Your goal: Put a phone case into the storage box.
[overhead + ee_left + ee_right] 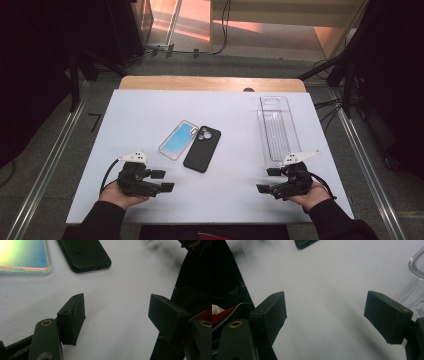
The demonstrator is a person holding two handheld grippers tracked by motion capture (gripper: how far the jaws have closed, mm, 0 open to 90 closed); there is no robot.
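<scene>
Two phones lie side by side in the middle of the white table (150,110): a black phone (202,148) back up, and to its left a phone in a clear case (178,139) with a blue-green back. In the left gripper view the black phone (85,253) and the clear-cased phone (23,255) lie ahead of the jaws. My left gripper (162,181) rests near the front left, open, with nothing between its jaws (116,315). My right gripper (269,180) rests near the front right, also open and empty (325,312).
A long clear plastic tray (278,130) lies at the right of the table, just beyond the right gripper; its corner (415,277) shows in the right gripper view. A wooden edge (210,83) runs behind the table. Cables and stands lie on the floor around.
</scene>
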